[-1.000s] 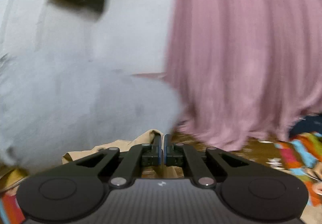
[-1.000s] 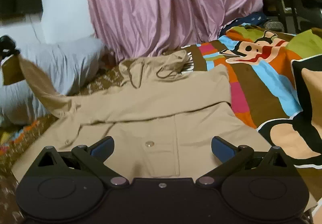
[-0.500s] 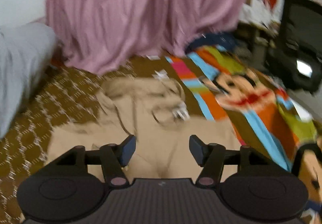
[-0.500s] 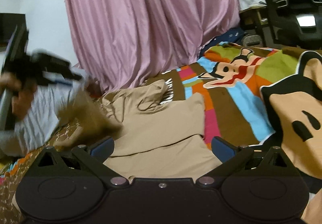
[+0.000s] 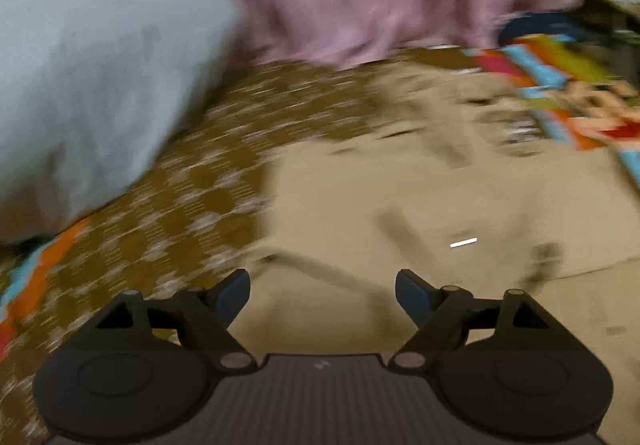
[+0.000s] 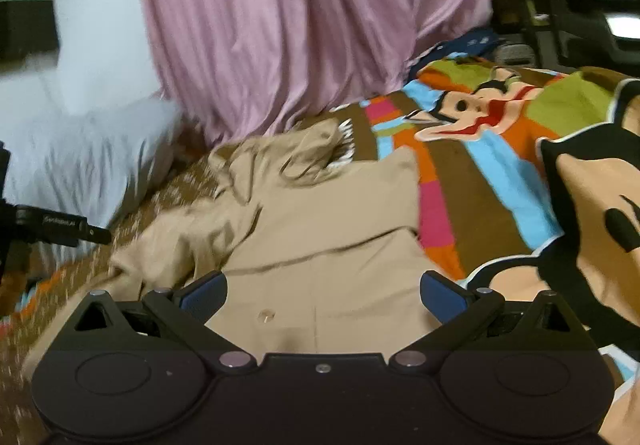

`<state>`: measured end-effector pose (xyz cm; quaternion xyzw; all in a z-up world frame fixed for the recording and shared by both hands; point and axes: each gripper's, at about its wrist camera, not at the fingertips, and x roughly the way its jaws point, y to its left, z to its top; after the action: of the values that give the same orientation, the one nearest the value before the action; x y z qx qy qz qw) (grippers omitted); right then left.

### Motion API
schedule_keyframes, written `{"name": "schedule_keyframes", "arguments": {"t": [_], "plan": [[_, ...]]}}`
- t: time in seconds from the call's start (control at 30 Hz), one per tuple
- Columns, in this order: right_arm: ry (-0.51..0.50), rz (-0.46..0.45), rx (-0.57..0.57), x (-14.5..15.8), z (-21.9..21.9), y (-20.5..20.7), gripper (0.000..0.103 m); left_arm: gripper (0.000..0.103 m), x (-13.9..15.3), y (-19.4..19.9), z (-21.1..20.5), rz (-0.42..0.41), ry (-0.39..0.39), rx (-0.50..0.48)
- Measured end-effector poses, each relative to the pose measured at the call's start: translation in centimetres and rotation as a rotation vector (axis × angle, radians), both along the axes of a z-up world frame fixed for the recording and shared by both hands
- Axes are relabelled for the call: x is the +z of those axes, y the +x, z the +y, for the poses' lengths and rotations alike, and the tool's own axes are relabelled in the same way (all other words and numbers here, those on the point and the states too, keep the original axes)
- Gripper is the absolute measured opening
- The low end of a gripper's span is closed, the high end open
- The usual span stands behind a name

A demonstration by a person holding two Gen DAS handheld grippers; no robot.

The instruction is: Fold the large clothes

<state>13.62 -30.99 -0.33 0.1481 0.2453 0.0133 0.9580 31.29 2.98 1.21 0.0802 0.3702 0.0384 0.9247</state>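
The left gripper [image 5: 322, 291], its jaws just spreading with nothing between them, is hanging over the beige coat's [image 6: 320, 241] sleeve-side edge, nearer it than the spread, empty right gripper [image 6: 323, 295].

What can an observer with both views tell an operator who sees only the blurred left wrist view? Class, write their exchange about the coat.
Operator: Is the right gripper holding the coat?
Observer: No. The right gripper is open, its pads off the coat.
Operator: Where is the hood?
Observer: The hood lies bunched at the coat's far end, next to the pink curtain.
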Motion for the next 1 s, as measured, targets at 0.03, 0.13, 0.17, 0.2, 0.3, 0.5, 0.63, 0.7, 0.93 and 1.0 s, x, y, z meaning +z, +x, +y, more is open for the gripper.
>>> {"name": "schedule_keyframes", "arguments": {"t": [0.03,0.13,0.17,0.2,0.3,0.5,0.63,0.7,0.93,1.0], "plan": [[-0.027,0.000,0.019,-0.1,0.6,-0.1,0.102,0.085,-0.7,-0.5,1.3,-0.008,0.010,0.045],[-0.158,0.009,0.079,-0.2,3.2,0.5,0.102,0.089,-2.1,-2.3,4.2,-0.041,-0.009,0.118],[-0.201,0.012,0.108,-0.2,4.2,1.0,0.102,0.090,-2.5,-2.7,4.9,-0.051,-0.015,0.140],[-0.247,0.012,0.148,-0.1,5.3,1.5,0.102,0.090,-3.1,-3.1,5.4,-0.066,-0.018,0.163],[-0.480,-0.005,0.328,0.2,10.0,4.0,0.099,0.090,-5.0,-4.2,7.2,-0.110,-0.031,0.201],[-1.016,-0.094,0.706,-2.0,20.5,9.1,0.095,0.090,-4.8,-1.3,11.1,-0.020,-0.114,0.272],[-1.217,-0.052,0.811,-4.7,24.4,12.6,0.085,0.089,-5.4,-0.1,12.6,0.000,-0.136,0.294],[-1.235,-0.027,0.816,-5.2,25.2,14.3,0.058,0.086,-5.8,0.3,13.2,0.013,-0.128,0.314],[-0.806,-0.006,0.611,-0.2,22.9,18.0,0.009,0.078,-7.0,0.8,15.2,0.056,-0.225,0.368],[-0.630,-0.052,0.434,1.9,20.2,18.2,0.005,0.078,-7.1,0.7,15.5,0.062,-0.243,0.378]]}}
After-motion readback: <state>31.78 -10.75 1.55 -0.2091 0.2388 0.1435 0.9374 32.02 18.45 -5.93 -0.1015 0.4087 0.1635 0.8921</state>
